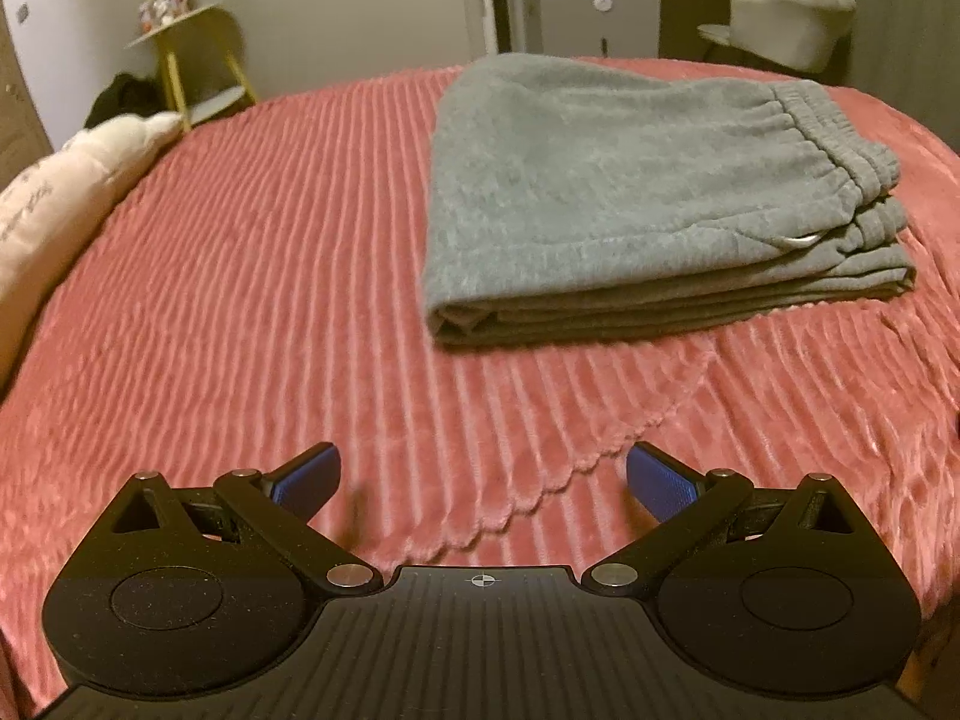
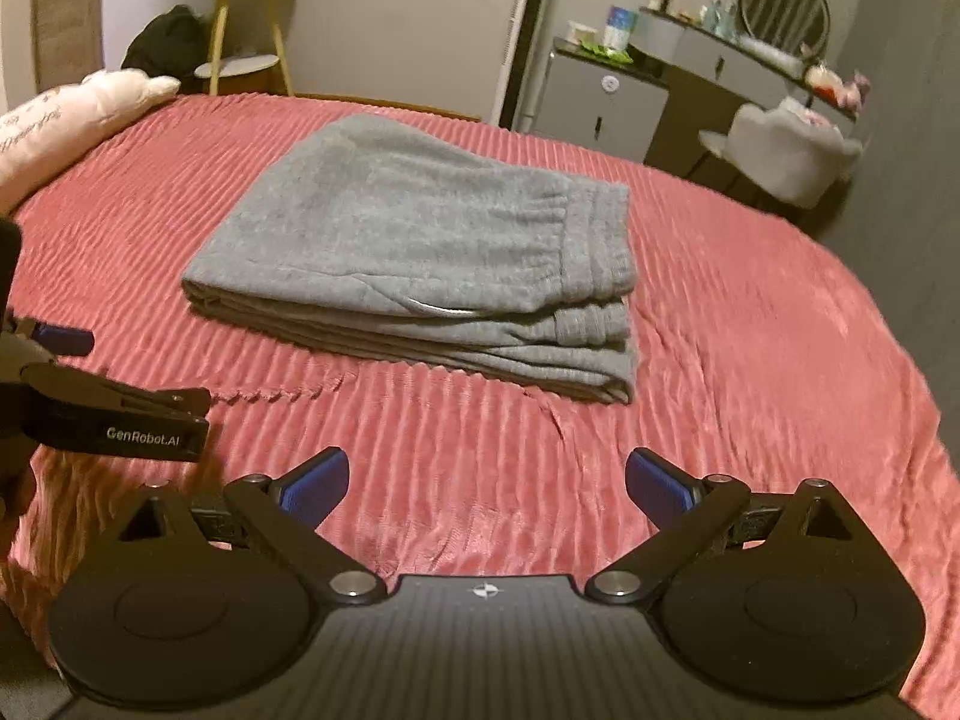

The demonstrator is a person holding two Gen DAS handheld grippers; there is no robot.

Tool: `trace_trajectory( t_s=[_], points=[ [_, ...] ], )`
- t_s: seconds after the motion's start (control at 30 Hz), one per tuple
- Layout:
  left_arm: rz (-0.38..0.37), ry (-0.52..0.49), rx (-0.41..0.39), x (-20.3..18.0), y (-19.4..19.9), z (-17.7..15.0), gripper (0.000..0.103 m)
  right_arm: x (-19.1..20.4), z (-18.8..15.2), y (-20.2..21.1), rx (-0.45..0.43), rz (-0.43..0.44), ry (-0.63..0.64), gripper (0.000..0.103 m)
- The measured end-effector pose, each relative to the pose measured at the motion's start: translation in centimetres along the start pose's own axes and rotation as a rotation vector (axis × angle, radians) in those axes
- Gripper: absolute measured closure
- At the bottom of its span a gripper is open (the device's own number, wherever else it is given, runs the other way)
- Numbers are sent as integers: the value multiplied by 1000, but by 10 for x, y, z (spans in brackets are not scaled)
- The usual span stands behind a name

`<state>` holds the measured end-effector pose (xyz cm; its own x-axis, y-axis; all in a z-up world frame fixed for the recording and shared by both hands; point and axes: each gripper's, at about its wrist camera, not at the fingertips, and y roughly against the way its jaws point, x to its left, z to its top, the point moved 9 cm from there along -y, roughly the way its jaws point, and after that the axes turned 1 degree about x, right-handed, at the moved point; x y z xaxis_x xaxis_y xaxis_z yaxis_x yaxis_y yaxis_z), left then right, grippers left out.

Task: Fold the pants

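Left gripper (image 1: 483, 483) hangs over the pink ribbed blanket (image 1: 252, 276), blue finger pads (image 1: 309, 477) spread wide, nothing between them. Grey sweatpants (image 1: 600, 180) lie folded in a stacked rectangle ahead and to the right, well apart from the fingers, elastic waistband (image 1: 840, 138) on the right side, fold edge facing the camera. A scalloped blanket edge (image 1: 600, 462) runs diagonally just beyond the pads. White pillow (image 1: 78, 180) at the left edge. Background: yellow side table (image 1: 186, 42), small grey cabinet (image 1: 591, 15), pale chair (image 1: 786, 18).
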<state>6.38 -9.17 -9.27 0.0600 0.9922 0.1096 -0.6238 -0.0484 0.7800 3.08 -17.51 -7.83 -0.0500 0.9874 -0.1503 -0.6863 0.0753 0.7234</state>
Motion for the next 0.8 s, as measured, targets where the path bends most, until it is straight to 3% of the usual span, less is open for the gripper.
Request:
trace_trajectory(
  t_s=[0.37,0.8],
  points=[
    [18,25,-100,5,-3,27,0,6,24,-33,-70,18,-101,4],
    [-27,32,-79,4,-20,28,0,13,28,-69,-25,-9,-90,4]
  ],
)
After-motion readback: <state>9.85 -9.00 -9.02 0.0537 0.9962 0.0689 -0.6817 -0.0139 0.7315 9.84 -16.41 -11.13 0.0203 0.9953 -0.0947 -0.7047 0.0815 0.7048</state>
